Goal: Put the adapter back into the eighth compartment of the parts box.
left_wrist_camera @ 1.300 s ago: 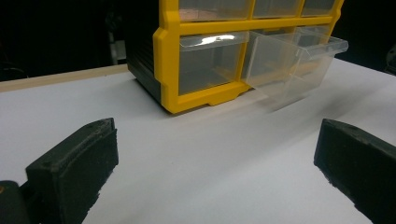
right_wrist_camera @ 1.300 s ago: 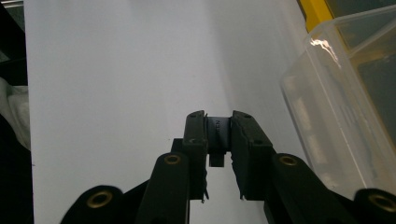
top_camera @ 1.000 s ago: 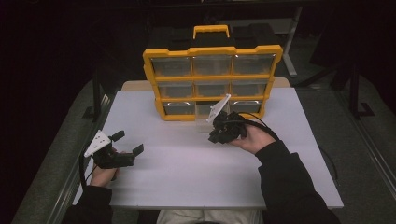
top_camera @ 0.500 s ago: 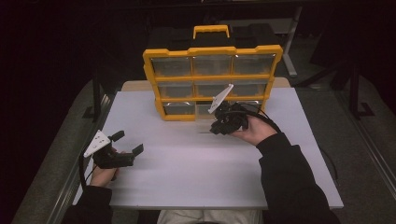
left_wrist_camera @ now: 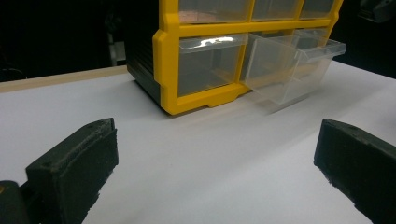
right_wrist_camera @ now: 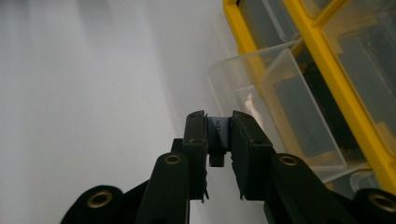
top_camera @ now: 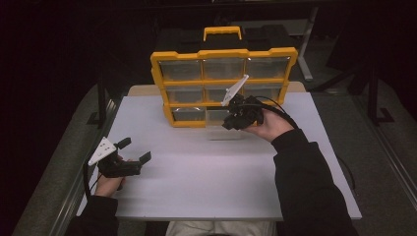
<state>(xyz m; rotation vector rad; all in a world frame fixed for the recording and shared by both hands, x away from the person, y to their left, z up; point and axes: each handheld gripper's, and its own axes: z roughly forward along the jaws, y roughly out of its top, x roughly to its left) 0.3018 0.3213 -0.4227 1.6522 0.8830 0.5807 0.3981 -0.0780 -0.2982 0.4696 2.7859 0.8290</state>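
A yellow organizer (top_camera: 161, 83) with clear drawers stands upright at the back of the white table (top_camera: 206, 182). Its bottom middle drawer (top_camera: 215, 117) is pulled out, as the left gripper view (left_wrist_camera: 292, 65) and the right gripper view (right_wrist_camera: 280, 88) also show. My right gripper (top_camera: 228, 125) hovers just in front of that drawer. Its jaws (right_wrist_camera: 219, 125) are shut on a small flat grey piece (right_wrist_camera: 221, 130) with printed letters. My left gripper (top_camera: 134, 150) rests low at the table's left, open and holding nothing (left_wrist_camera: 215, 149).
The organizer (left_wrist_camera: 170, 60) has a yellow carry handle (top_camera: 222, 32) on top and several shut clear drawers. A cable (top_camera: 280, 105) trails from the right gripper. White table surface lies between the two grippers and toward the front edge. Dark surroundings beyond the table.
My right gripper has moved a little up and back toward the organizer's pulled-out drawer, still shut on the small piece. The left gripper has stayed put.
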